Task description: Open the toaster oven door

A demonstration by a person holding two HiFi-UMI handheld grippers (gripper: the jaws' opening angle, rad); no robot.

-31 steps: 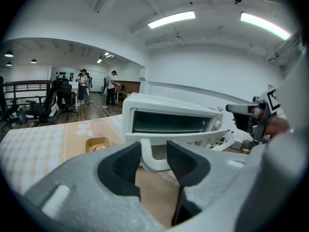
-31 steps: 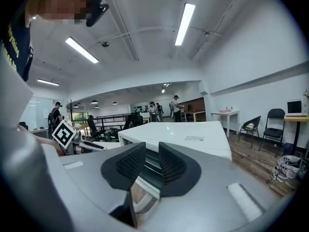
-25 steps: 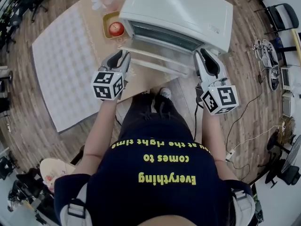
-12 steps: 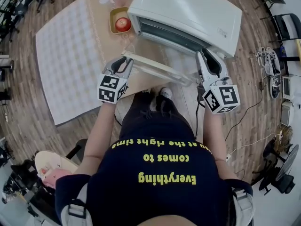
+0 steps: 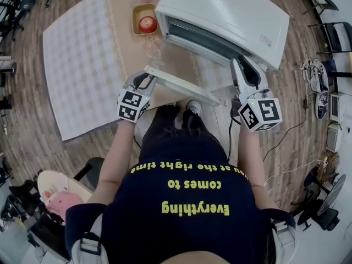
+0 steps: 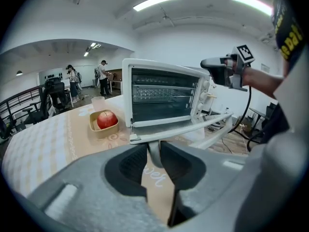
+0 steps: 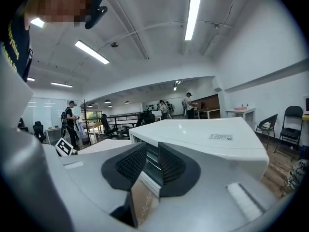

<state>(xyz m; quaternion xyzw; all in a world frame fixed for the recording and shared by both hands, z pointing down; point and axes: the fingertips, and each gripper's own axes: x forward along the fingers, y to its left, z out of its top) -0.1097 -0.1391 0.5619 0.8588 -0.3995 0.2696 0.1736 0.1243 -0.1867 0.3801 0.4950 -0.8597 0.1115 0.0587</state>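
The white toaster oven (image 5: pixel 225 15) stands on the table with its glass door hanging open and nearly level. The door's handle bar (image 5: pixel 184 87) runs along the door's near edge. My left gripper (image 5: pixel 144 80) is shut on the left end of that handle. In the left gripper view, the pads of that left gripper (image 6: pixel 153 153) pinch the handle's post under the bar (image 6: pixel 193 129). My right gripper (image 5: pixel 242 64) rests against the oven's front right corner. The right gripper (image 7: pixel 152 161) has its jaws a narrow gap apart with nothing between them, and the oven top (image 7: pixel 207 139) lies just beyond.
A red apple (image 5: pixel 147 23) in a yellow bowl sits left of the oven, also seen as the apple (image 6: pixel 106 120). A pale checked mat (image 5: pixel 82 65) covers the table's left part. Cables and a chair (image 5: pixel 335 21) lie on the floor at right. People stand far off.
The door has swung down from partly open to nearly level. My left gripper came down and toward me with the handle. The right gripper stayed at the oven's corner.
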